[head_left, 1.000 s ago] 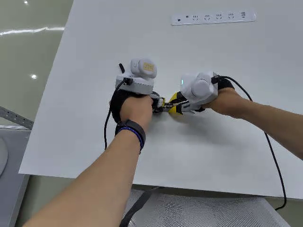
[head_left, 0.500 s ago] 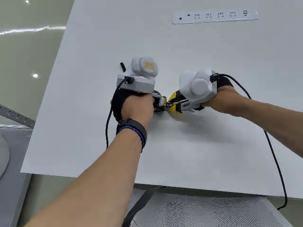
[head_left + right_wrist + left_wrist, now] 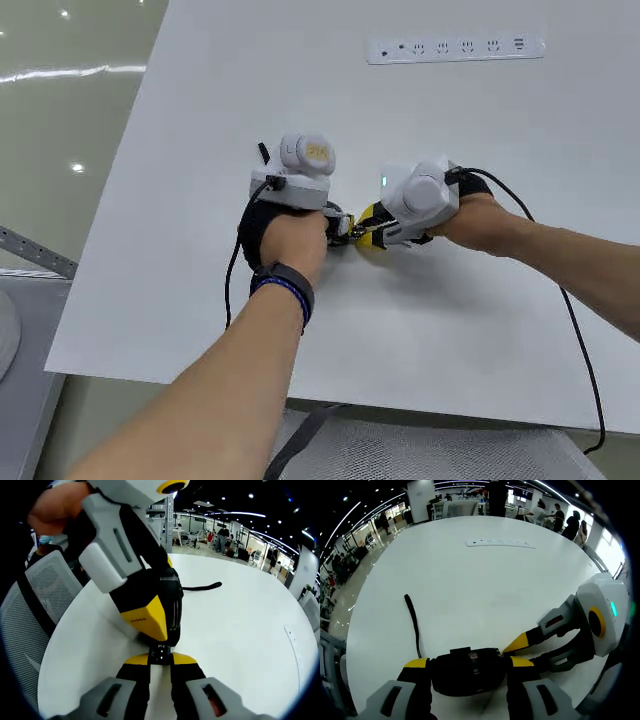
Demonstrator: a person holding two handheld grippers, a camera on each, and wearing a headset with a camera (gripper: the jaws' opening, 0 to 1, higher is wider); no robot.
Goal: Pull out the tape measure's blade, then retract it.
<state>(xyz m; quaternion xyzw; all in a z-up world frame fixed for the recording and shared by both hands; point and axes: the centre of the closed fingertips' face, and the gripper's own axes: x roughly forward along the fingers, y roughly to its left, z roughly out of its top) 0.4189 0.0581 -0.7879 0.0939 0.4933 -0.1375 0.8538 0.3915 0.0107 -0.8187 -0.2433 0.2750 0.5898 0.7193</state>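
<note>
A black tape measure (image 3: 466, 672) sits low over the white table (image 3: 200, 150), and my left gripper (image 3: 467, 662) is shut on its case from both sides. The case's black wrist strap (image 3: 412, 620) trails across the table. In the right gripper view the case (image 3: 170, 600) stands just ahead of my right gripper (image 3: 161, 658), which is shut on the blade's end tab (image 3: 160, 652). Hardly any blade shows between tab and case. In the head view my left gripper (image 3: 338, 222) and right gripper (image 3: 364, 228) meet tip to tip in mid-table.
A white power strip (image 3: 455, 47) lies at the table's far side. A black cable (image 3: 572, 320) runs from the right gripper back over the near edge. A mesh chair (image 3: 420, 450) stands below the front edge. The table's left edge (image 3: 110, 190) drops to the floor.
The head view has shifted a little. Both grippers stay tip to tip on the tape measure, and no blade has visibly come out.
</note>
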